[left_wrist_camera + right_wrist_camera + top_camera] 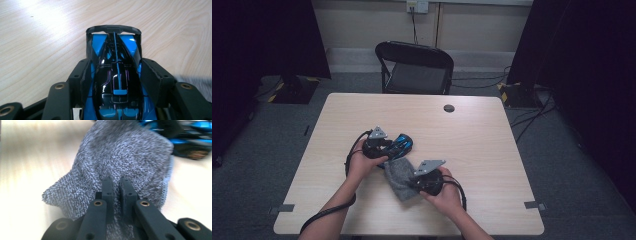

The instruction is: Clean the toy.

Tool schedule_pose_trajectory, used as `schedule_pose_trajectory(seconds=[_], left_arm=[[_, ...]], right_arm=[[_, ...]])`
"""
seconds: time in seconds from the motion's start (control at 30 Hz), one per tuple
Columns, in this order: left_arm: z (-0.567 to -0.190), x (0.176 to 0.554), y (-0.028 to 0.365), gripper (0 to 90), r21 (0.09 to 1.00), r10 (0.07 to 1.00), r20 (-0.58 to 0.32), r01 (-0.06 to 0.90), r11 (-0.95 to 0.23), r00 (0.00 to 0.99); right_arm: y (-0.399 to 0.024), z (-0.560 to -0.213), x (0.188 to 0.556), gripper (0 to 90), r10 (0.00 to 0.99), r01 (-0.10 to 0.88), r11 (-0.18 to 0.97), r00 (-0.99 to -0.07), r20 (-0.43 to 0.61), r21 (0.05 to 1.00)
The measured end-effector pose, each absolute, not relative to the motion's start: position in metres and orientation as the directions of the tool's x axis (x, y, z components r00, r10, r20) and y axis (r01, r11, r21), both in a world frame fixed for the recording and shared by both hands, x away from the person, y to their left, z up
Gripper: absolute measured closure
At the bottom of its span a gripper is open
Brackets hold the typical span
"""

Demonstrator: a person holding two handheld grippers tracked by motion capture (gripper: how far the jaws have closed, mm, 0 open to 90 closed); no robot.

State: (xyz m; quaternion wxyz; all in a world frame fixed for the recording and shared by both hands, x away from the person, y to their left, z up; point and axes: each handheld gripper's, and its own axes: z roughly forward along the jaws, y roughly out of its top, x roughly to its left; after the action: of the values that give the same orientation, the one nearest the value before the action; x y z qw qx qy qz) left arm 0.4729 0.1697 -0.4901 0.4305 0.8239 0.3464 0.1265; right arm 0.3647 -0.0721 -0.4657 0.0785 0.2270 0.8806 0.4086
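I see the left gripper (116, 82) clamped half-open on the blue and black toy car (116, 75), centre of the high view on the table (472, 135). Right gripper (117, 187) is pinched tight on the grey cloth (120, 155), just below-right of the car.

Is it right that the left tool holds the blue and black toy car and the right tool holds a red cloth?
Not quite: the cloth is grey, not red, as the right gripper view shows. The right tool pinches it, and the left tool holds the toy car.
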Motion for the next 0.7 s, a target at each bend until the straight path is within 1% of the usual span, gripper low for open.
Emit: schedule_pose_trajectory(seconds=[0.07,0.2,0.23,0.27,0.3,0.37,0.43,0.5,0.57,0.63,0.67,0.7], left_arm=[[-0.490,0.473,0.170,42.8,0.797,0.681,-0.092,0.463,-0.387,0.727],[-0.491,0.472,0.170,42.7,0.799,0.682,-0.091,0.462,-0.385,0.726],[-0.491,0.472,0.170,42.7,0.799,0.682,-0.091,0.462,-0.384,0.725],[-0.491,0.472,0.170,42.7,0.800,0.682,-0.091,0.462,-0.384,0.726],[-0.491,0.473,0.170,42.7,0.800,0.682,-0.091,0.461,-0.383,0.725],[-0.491,0.473,0.170,42.7,0.800,0.680,-0.088,0.458,-0.387,0.728],[-0.491,0.473,0.170,42.7,0.802,0.679,-0.089,0.457,-0.384,0.728],[-0.491,0.473,0.170,42.7,0.802,0.678,-0.090,0.457,-0.385,0.729],[-0.491,0.473,0.170,42.7,0.802,0.679,-0.089,0.456,-0.385,0.729],[-0.491,0.473,0.170,42.7,0.800,0.677,-0.086,0.456,-0.390,0.731],[-0.491,0.473,0.170,42.7,0.800,0.677,-0.086,0.456,-0.390,0.731],[-0.491,0.473,0.170,42.7,0.801,0.677,-0.086,0.455,-0.389,0.731]], right_arm=[[-0.087,-0.456,0.371,84.3,0.500,0.346,0.550,-0.865,0.032,0.760],[-0.099,-0.449,0.377,84.3,0.531,0.349,0.540,-0.847,0.012,0.766],[-0.109,-0.443,0.381,84.4,0.565,0.359,0.518,-0.825,0.005,0.776],[-0.109,-0.443,0.381,84.4,0.565,0.359,0.518,-0.825,0.005,0.776],[-0.117,-0.439,0.386,84.4,0.599,0.370,0.499,-0.801,-0.003,0.784],[-0.120,-0.438,0.388,84.4,0.609,0.373,0.493,-0.793,-0.006,0.786],[-0.131,-0.437,0.399,84.5,0.659,0.391,0.471,-0.752,-0.021,0.790],[-0.133,-0.438,0.401,84.4,0.673,0.394,0.467,-0.740,-0.029,0.792],[-0.139,-0.442,0.413,84.4,0.730,0.419,0.445,-0.682,-0.049,0.792],[-0.140,-0.447,0.419,84.4,0.758,0.440,0.432,-0.650,-0.053,0.787],[-0.140,-0.447,0.419,84.4,0.758,0.440,0.432,-0.650,-0.053,0.787],[-0.140,-0.454,0.424,84.4,0.784,0.464,0.421,-0.618,-0.056,0.779]])
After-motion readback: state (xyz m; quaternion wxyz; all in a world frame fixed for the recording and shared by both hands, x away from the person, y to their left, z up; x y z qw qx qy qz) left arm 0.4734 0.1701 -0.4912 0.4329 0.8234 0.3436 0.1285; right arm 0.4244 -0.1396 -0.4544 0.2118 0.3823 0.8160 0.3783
